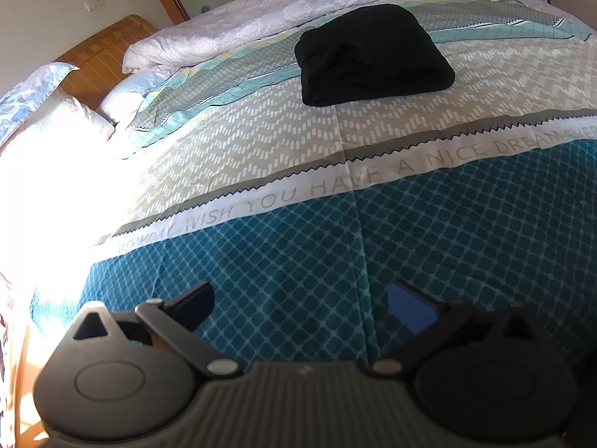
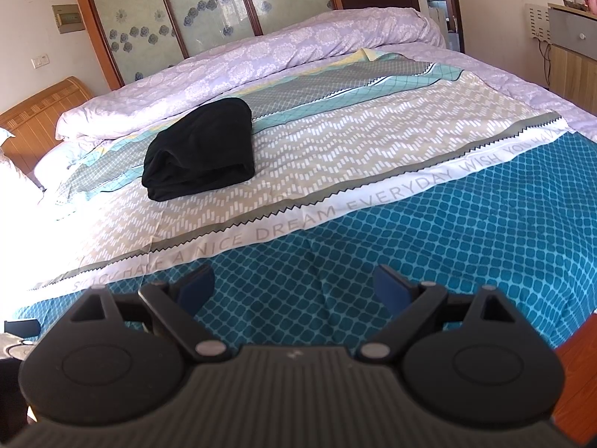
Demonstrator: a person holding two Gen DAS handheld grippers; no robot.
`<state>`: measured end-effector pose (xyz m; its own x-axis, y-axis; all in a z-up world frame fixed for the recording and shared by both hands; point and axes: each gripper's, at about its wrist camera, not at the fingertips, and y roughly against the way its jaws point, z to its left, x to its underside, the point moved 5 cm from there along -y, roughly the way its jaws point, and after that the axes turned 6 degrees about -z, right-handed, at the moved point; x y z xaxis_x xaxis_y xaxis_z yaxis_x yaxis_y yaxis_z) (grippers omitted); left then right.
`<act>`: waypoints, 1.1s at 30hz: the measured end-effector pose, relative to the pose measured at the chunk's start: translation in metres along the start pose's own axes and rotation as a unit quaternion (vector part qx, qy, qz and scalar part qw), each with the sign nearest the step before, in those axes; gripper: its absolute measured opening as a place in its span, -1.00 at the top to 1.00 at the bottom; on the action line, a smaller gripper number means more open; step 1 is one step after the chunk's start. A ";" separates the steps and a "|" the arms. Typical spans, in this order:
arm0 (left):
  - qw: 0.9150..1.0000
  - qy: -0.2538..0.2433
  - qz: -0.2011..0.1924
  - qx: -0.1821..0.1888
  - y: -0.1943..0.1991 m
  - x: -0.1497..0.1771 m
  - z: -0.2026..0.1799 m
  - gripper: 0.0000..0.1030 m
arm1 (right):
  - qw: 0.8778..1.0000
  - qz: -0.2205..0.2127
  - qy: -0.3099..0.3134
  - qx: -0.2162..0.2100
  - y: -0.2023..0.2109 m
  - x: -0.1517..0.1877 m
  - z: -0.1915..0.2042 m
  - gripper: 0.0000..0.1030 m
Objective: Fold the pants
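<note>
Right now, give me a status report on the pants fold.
Left tongs open, empty. Right tongs open, empty. Black pants folded in a bundle on the bedspread, clear of both tongs. Nothing in the way.

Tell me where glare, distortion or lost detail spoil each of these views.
Left wrist view: sunlight blows out the bed's left side to white, the printed band bows under fisheye, and the folded black pants show few creases. Right wrist view: milder glare at the left edge, with the door frame leaning and the black pants still nearly featureless.
</note>
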<state>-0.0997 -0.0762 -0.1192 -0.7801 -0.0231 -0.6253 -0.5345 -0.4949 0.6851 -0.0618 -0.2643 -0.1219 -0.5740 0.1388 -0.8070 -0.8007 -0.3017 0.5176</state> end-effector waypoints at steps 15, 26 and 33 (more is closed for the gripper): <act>1.000 0.001 0.011 0.004 0.000 0.003 0.000 -1.00 | 1.000 0.000 -0.001 0.000 0.000 0.001 0.001 -0.82; 1.000 0.004 0.009 0.009 0.002 0.002 -0.001 -1.00 | 1.000 0.000 -0.001 0.001 -0.001 0.001 0.001 -0.82; 1.000 0.005 0.008 0.012 0.002 0.001 -0.001 -1.00 | 1.000 0.001 -0.001 0.000 -0.001 0.001 0.001 -0.82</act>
<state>-0.1008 -0.0779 -0.1187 -0.7855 -0.0391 -0.6176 -0.5295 -0.4740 0.7035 -0.0619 -0.2635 -0.1226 -0.5751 0.1400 -0.8060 -0.8002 -0.3010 0.5187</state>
